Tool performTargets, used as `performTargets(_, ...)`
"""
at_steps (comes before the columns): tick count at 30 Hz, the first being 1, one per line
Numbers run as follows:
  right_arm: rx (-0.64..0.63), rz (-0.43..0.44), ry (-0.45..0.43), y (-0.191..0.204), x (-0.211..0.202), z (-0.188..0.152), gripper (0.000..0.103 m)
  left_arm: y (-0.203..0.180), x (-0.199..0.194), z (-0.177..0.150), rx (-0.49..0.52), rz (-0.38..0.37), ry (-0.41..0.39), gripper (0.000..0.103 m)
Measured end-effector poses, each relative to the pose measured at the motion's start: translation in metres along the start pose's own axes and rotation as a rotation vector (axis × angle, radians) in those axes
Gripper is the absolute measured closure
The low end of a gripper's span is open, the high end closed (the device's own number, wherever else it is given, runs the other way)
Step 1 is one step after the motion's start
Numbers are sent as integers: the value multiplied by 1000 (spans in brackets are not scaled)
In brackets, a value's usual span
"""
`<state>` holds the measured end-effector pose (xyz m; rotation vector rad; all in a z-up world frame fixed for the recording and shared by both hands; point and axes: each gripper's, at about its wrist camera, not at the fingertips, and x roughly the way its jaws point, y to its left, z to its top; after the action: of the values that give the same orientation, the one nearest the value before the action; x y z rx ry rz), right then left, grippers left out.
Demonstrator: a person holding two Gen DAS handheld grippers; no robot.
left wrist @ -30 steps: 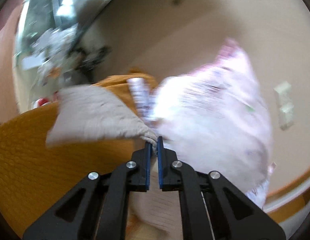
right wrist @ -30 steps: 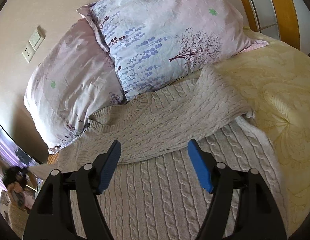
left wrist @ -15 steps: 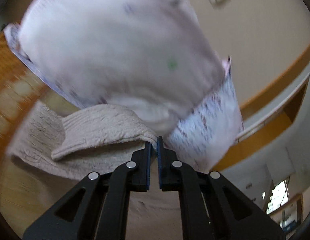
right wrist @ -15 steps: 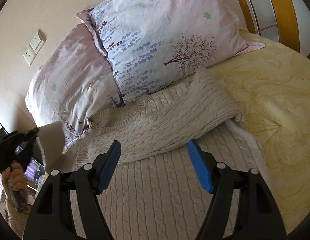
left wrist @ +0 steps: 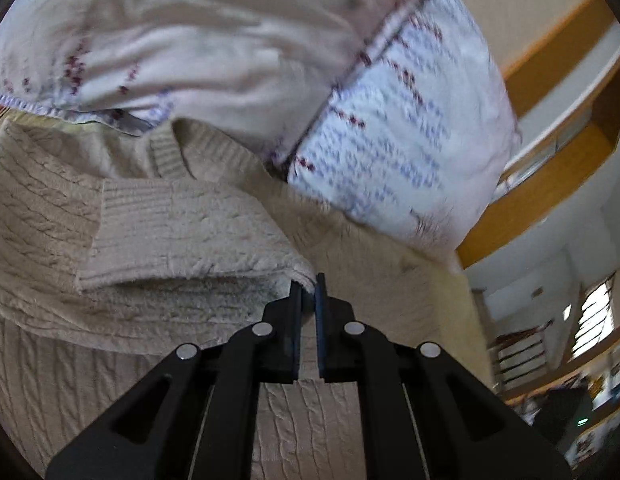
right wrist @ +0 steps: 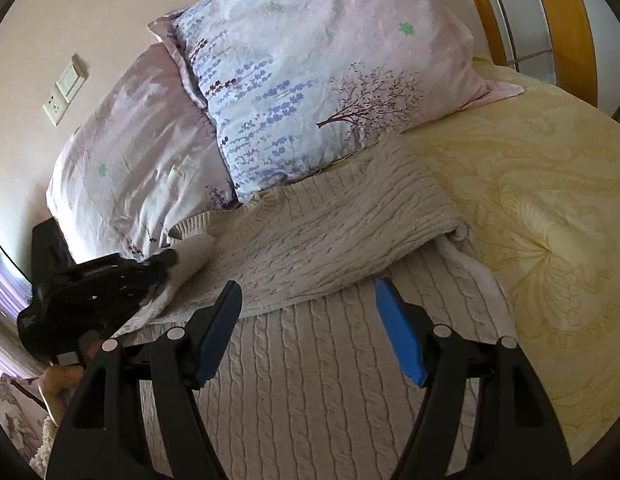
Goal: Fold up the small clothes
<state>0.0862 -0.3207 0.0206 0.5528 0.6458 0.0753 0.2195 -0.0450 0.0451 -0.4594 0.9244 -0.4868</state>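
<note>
Jaws of the left gripper (left wrist: 307, 286) are clamped on the sweater (right wrist: 329, 232) sleeve for folding inward, while the right gripper (right wrist: 310, 328) is held open above.

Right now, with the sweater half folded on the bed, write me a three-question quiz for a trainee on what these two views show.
1. True or false: the left gripper is shut on the sleeve of the sweater.
2. Is the right gripper (a) open, holding nothing, or (b) shut on a pillow?
3. Fill in: the sweater's collar end lies against two ____ at the head of the bed.

Key: 1 true; 2 a; 3 pillows.
</note>
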Motion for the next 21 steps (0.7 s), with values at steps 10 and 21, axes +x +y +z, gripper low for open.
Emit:
performTargets(10, -142, -28, -28, 22, -12, 23, 32, -28, -14, -28, 281, -93, 197, 31)
performTargets(21, -916, -23, 34, 173, 62, -25, 45, 96, -101, -10, 271, 377, 19, 33)
